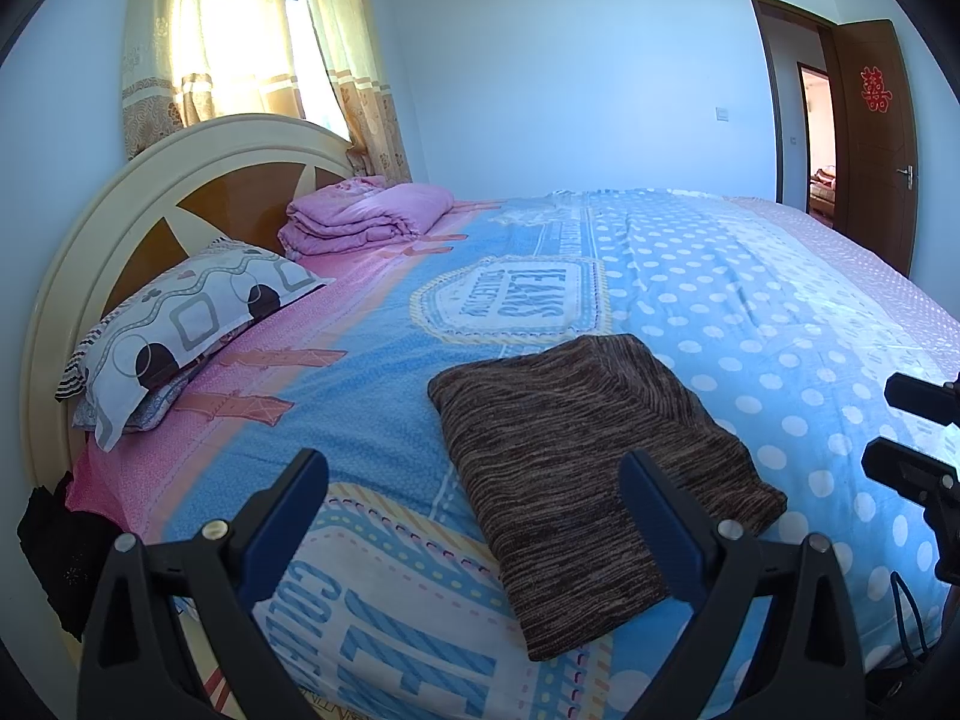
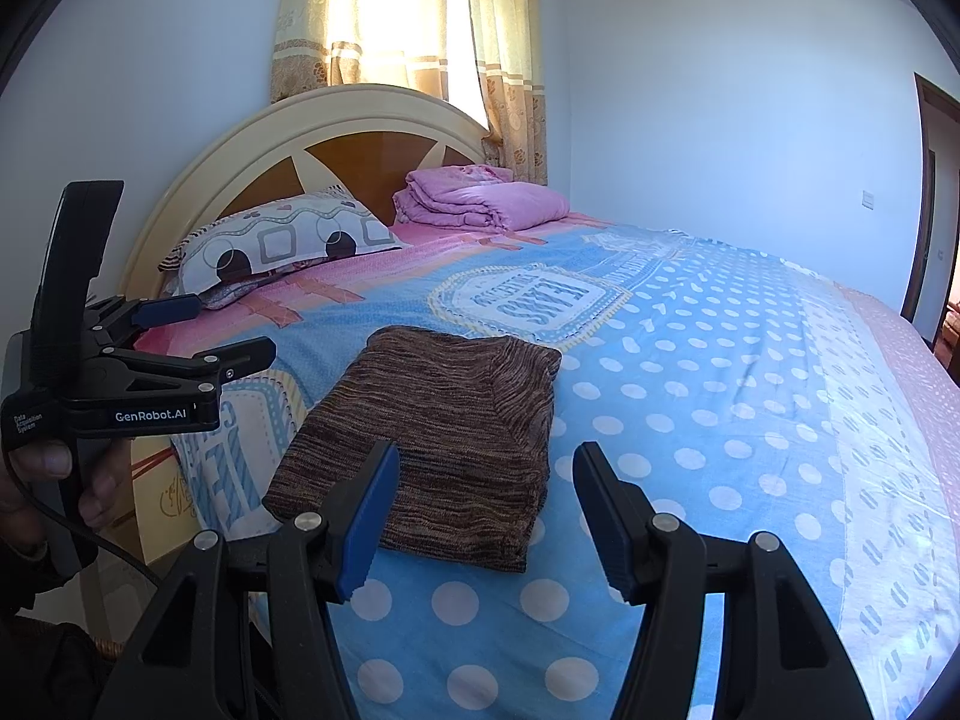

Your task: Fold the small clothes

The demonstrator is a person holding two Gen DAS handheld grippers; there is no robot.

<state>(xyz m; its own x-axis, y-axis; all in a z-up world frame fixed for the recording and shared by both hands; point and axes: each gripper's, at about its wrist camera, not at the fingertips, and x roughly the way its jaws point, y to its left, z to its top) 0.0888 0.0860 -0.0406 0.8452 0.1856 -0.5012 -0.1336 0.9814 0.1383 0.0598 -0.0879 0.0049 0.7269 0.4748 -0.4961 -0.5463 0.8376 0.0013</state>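
Note:
A brown striped knit garment lies folded into a flat rectangle on the blue polka-dot bedspread, near the bed's front edge. It also shows in the right wrist view. My left gripper is open and empty, just short of the garment's near left side. My right gripper is open and empty, held above the garment's near right edge. The left gripper also shows at the left of the right wrist view; the right gripper's fingers show at the right edge of the left wrist view.
A patterned pillow and a folded pink quilt lie by the headboard. A dark cloth hangs at the bed's left corner. A curtained window is behind the headboard and an open door stands at the far right.

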